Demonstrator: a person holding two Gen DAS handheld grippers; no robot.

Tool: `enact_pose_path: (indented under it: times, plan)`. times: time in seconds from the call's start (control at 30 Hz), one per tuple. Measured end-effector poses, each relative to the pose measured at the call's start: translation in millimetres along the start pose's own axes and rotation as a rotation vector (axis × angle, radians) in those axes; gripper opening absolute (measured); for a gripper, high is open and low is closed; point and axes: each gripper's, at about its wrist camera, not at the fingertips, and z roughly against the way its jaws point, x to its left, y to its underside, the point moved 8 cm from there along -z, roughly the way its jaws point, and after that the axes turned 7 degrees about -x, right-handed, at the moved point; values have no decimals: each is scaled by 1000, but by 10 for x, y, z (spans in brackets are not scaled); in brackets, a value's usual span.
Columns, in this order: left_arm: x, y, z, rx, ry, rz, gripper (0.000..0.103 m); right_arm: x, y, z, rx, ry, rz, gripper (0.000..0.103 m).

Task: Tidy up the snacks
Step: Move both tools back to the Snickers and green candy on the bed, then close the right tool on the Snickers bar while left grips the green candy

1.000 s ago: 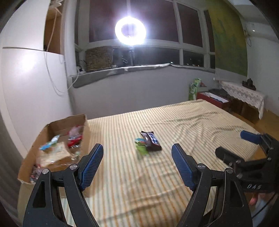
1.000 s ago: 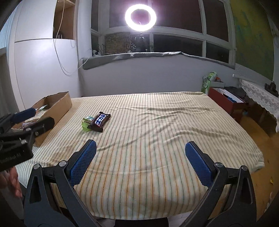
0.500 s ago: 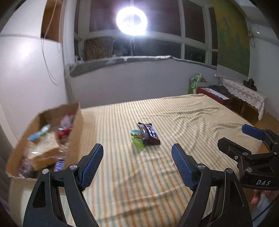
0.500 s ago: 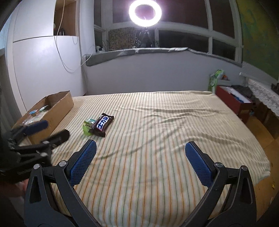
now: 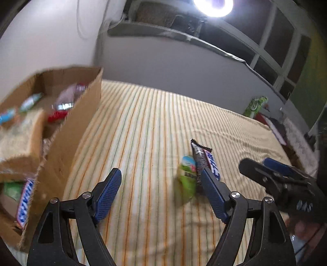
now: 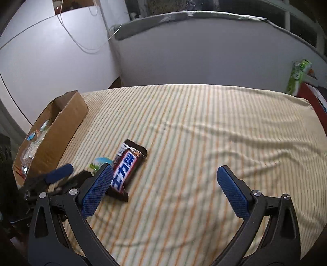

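Observation:
A brown Snickers bar lies on the striped bedspread, with a green snack packet touching its left side. Both show in the right wrist view, the bar just past my right gripper's left pad and the packet partly hidden behind it. My left gripper is open and empty, low over the bed, its right pad just in front of the bar. My right gripper is open and empty. A cardboard box holding several snacks stands at the left.
The box also shows at the left in the right wrist view. Grey wall and window ledge lie behind the bed. A green bag and a red box stand off the bed's far right corner.
Both grippers have moved forward and down toward the Snickers bar and green packet, which now look much larger. Both stay open.

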Motion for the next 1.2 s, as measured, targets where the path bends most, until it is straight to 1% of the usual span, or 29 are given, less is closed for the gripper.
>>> enact_pose_path:
  times: [0.07, 0.1, 0.13, 0.2, 0.23, 0.27, 0.3, 0.33, 0.4, 0.43, 0.5, 0.53, 0.57, 0.6, 0.63, 0.73, 0.87, 1.03, 1.2]
  plan:
    - [44, 31, -8, 20, 20, 33, 79, 61, -28, -60, 25, -39, 5, 103]
    - [31, 42, 4, 20, 27, 26, 79, 81, -45, -80, 33, -60, 1, 103]
    - [17, 53, 18, 20, 29, 14, 79, 116, -59, -121, 57, -92, -1, 103]
    - [-35, 71, 27, 24, 38, -9, 80, 156, -53, -222, 113, -121, -2, 103]
    - [-67, 86, 21, 31, 40, -26, 80, 183, -52, -277, 140, -136, -5, 99]
    - [-68, 69, -8, 36, 32, -37, 79, 218, -38, -335, 173, -151, -1, 93]
    - [-85, 69, -23, 43, 29, -50, 79, 247, -15, -396, 209, -162, 5, 90]
    - [-113, 66, -43, 51, 30, -70, 79, 266, -3, -449, 233, -164, 5, 85]
    - [-170, 45, -80, 58, 22, -115, 76, 319, 26, -531, 278, -171, 17, 83]
    - [-201, 43, -92, 59, 25, -134, 68, 334, 29, -561, 290, -166, 25, 83]
    - [-223, 53, -134, 79, 32, -152, 60, 357, 14, -600, 301, -157, 42, 80]
    - [-229, 56, -150, 83, 37, -153, 54, 363, 13, -611, 302, -147, 57, 67]
    - [-235, 61, -171, 87, 42, -157, 42, 372, 7, -618, 298, -133, 82, 50]
    - [-255, 74, -181, 90, 59, -159, 36, 416, -3, -630, 296, -159, 78, 35]
    - [-298, 87, -177, 88, 89, -165, 20, 457, 5, -619, 295, -207, 61, 30]
    - [-335, 120, -150, 72, 104, -183, 19, 477, 39, -597, 264, -198, 76, 30]
    - [-325, 115, -161, 75, 118, -159, 18, 427, 70, -600, 246, -240, 29, 29]
    - [-332, 135, -147, 63, 99, -178, 18, 354, 93, -509, 228, -247, 26, 29]
    - [-368, 134, -139, 49, 82, -188, 18, 270, 101, -431, 181, -258, 13, 28]
